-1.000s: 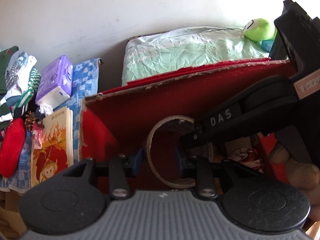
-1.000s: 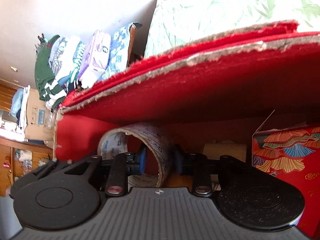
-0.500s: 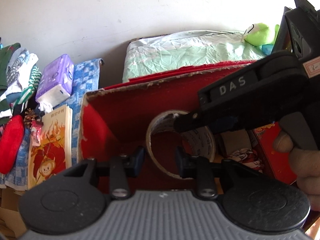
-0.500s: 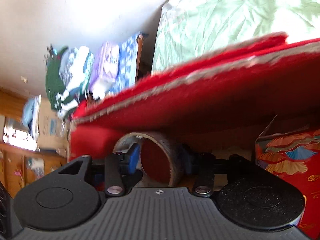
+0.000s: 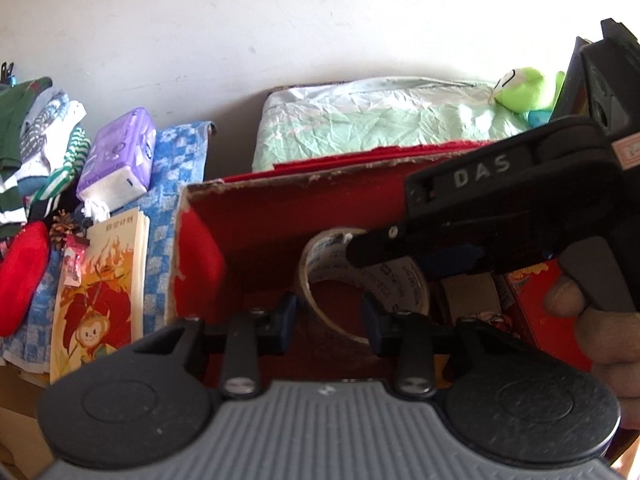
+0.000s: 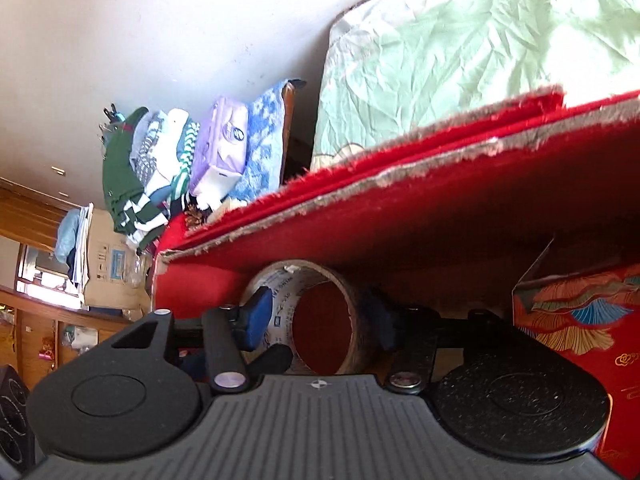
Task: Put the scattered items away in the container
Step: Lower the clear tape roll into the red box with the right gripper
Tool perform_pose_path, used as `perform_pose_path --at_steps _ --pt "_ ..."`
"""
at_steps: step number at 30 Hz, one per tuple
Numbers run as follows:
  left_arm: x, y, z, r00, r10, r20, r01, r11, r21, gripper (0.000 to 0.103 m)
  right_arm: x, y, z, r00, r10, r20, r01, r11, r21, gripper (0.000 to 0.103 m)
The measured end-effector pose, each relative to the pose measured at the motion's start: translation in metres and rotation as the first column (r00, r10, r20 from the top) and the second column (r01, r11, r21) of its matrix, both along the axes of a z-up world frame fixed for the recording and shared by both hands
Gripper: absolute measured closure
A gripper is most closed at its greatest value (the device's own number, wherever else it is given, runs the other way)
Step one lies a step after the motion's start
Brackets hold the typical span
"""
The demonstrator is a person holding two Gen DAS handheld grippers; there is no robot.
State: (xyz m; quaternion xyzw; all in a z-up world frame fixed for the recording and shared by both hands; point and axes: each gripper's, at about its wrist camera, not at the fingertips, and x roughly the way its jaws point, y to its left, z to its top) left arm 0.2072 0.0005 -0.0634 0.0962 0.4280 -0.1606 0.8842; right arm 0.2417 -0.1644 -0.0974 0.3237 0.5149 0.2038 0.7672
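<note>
A roll of printed packing tape point(image 5: 400, 280) point(image 6: 280, 286) stands on edge inside the red felt-lined box point(image 5: 200, 248) point(image 6: 440, 184). My left gripper point(image 5: 328, 320) straddles the roll's near rim. Its jaws are opening and the pads stand just off the rim. My right gripper point(image 6: 320, 322) has the roll between its blue pads, which do not press on it. Its jaws are opening too. From the left wrist view the right gripper point(image 5: 400, 256) reaches in over the roll from the right. One left finger point(image 6: 272, 356) shows low in the right wrist view.
A red patterned carton point(image 5: 540, 300) point(image 6: 580, 320) sits in the box to the right of the roll. Left of the box lie a monkey-cover book point(image 5: 100, 300), a purple tissue pack point(image 5: 120, 156), a red pouch point(image 5: 20, 276) and folded clothes point(image 5: 36, 140). Pale green bedding point(image 5: 380, 128) and a green plush point(image 5: 520, 88) lie behind. A hand point(image 5: 600, 328) holds the right gripper.
The right gripper's jaws have spread from the roll's wall to either side of the whole roll, and it sits higher in the left wrist view. The roll's hole now faces the right camera.
</note>
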Motion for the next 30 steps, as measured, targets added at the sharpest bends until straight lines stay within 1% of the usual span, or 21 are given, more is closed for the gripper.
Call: perform_pose_path --at_steps 4,6,8,10,13,16,18,20,22,24,25,28,30 --pt "-0.002 0.003 0.002 1.0 0.006 0.016 -0.005 1.0 -0.023 0.063 0.002 -0.002 -0.001 0.999 -0.038 0.003 0.038 0.998 0.045 0.05" --pt "-0.007 0.006 0.005 0.998 0.018 0.061 -0.016 0.999 -0.044 0.063 0.003 0.001 -0.001 0.999 -0.048 0.005 0.047 0.998 0.029 0.051" --pt "-0.011 0.004 0.007 0.994 0.028 0.102 -0.025 0.999 -0.029 0.063 0.004 0.004 0.0 0.999 -0.033 0.004 0.033 0.999 0.032 0.055" --pt "-0.013 0.0 0.007 0.993 0.019 0.118 -0.019 1.0 -0.002 0.062 0.005 0.009 0.0 1.0 0.006 0.002 -0.006 0.999 0.052 0.056" --pt "-0.008 0.002 0.007 0.996 0.013 0.09 -0.012 1.0 -0.013 0.062 0.006 0.015 0.0 0.999 0.045 0.005 -0.045 0.999 0.029 0.056" --pt "-0.003 0.003 0.006 0.999 0.009 0.051 -0.007 1.0 -0.024 0.062 0.007 0.016 -0.003 0.997 0.07 -0.018 -0.068 0.995 0.069 0.056" --pt "-0.005 0.001 0.006 0.999 0.008 0.047 -0.007 1.0 -0.013 0.062 0.007 0.019 -0.004 0.996 0.088 -0.024 -0.086 0.994 0.067 0.057" --pt "-0.005 0.0 0.005 0.999 0.007 0.043 -0.006 1.0 -0.009 0.062 0.005 0.021 -0.002 0.996 0.091 -0.014 -0.09 0.995 0.048 0.057" --pt "-0.004 0.0 0.005 0.999 0.005 0.035 -0.004 1.0 -0.008 0.062 0.005 0.019 -0.003 0.997 0.079 -0.024 -0.078 0.996 0.039 0.057" --pt "-0.003 0.0 0.004 1.0 0.003 0.024 -0.003 1.0 -0.005 0.062 0.004 0.017 -0.005 0.997 0.074 -0.038 -0.073 0.997 0.039 0.059" --pt "-0.002 -0.001 0.003 1.0 0.002 0.019 -0.002 1.0 -0.002 0.061 0.004 0.018 -0.005 0.996 0.082 -0.038 -0.081 0.996 0.042 0.062" --pt "-0.001 -0.001 0.003 1.0 -0.001 0.011 0.001 1.0 0.0 0.061 0.004 0.021 -0.002 0.995 0.098 -0.009 -0.098 0.995 0.016 0.062" --pt "0.0 -0.001 0.003 1.0 -0.001 0.008 0.001 1.0 -0.003 0.061 0.004 0.02 -0.003 0.996 0.086 -0.007 -0.086 0.996 0.004 0.062"
